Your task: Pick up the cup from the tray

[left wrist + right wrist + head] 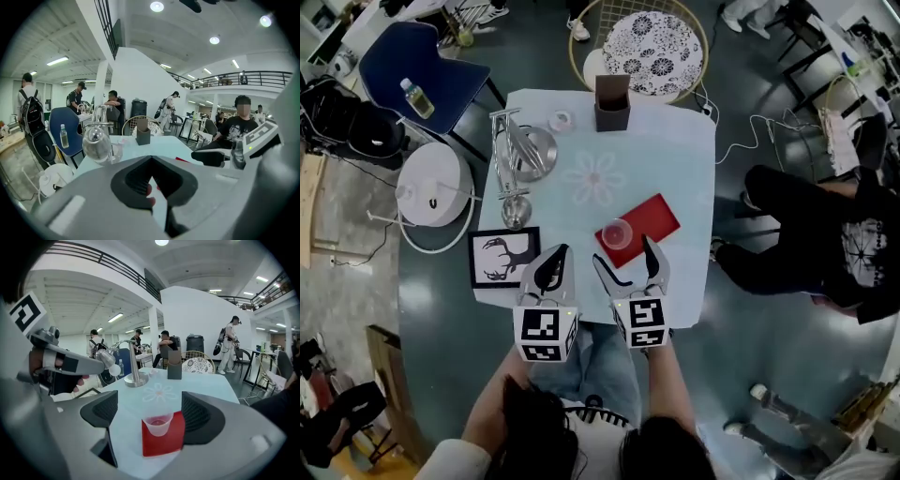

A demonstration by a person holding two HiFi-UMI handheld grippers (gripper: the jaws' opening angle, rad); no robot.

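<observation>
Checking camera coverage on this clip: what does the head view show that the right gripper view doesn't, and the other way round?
Head view only: the right gripper seen from outside with its marker cube, and the person's jeans at the table edge.
Right gripper view only: the hall behind, with a standing person, a balcony railing and a dark bin.
Both: the cup standing on the red tray, ahead of the open jaws and untouched, plus the brown holder and the metal stand.

Bright ceiling lights overhead, fisheye bending edges, foreground perhaps slightly soft.
</observation>
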